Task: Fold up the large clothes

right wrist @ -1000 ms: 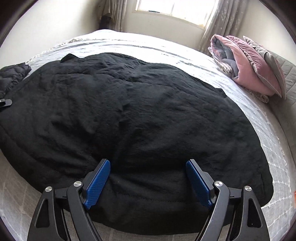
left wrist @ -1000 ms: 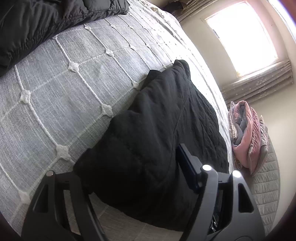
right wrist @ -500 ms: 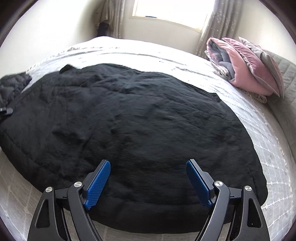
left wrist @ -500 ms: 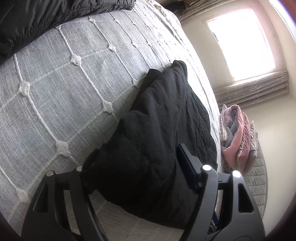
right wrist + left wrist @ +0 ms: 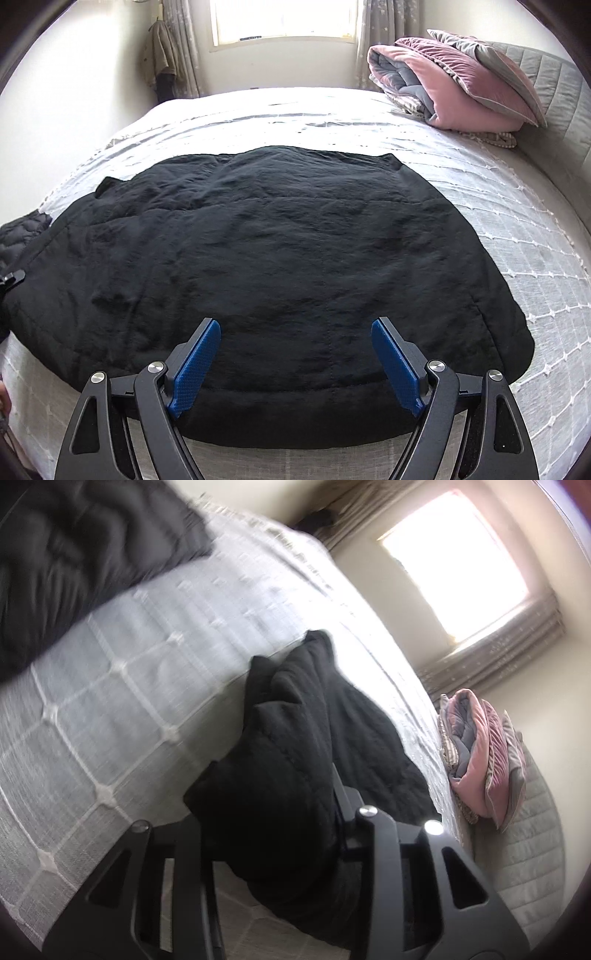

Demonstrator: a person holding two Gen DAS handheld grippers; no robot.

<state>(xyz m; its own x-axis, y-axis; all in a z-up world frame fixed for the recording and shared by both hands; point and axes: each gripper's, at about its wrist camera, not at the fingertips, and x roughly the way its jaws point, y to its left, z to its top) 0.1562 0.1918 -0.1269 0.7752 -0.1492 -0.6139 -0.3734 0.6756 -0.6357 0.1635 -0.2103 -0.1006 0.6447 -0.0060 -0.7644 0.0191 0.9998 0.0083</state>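
Grey quilted bed (image 5: 517,229) bearing the black padded garment (image 5: 266,258), spread flat. Left gripper (image 5: 273,834) pinches a bunched side edge; right gripper (image 5: 295,354), jaws spread, hovers above the near hem. Advisably, lift high, carrying the edge straight across.

Daylight comes from the window (image 5: 456,566), which is blown out to plain white in the left wrist view and casts glare over the far part of the bed cover (image 5: 280,587). That view is smeared by motion blur (the stitched grid lines streak), and the black garment (image 5: 295,760) shows almost no detail. The right wrist view is sharp and evenly lit, its window (image 5: 282,18) bright. Both views bend strongly and darken at the round fisheye edges
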